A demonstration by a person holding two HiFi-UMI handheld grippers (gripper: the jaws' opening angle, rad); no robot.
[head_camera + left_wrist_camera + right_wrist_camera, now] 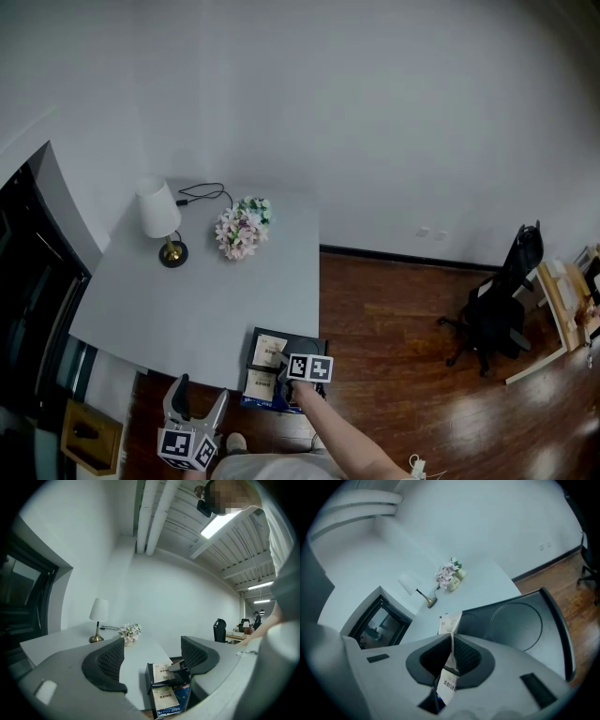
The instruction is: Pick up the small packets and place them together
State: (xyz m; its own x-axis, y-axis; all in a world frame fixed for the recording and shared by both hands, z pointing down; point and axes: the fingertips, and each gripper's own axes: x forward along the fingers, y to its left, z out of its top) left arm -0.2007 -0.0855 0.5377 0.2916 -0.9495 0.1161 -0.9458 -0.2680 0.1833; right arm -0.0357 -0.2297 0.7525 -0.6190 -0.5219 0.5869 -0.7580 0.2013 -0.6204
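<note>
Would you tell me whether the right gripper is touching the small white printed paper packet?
Touching: in the right gripper view, the right gripper has its jaws pressed shut on the small white printed paper packet.

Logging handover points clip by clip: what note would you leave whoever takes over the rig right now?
Left tongs: open, empty, near the edge of the table.
Right tongs: shut on one small packet, by the black tray.
Two more packets lie side by side at the table's near edge.
Done: one packet picked up. Left: set it with the others.
</note>
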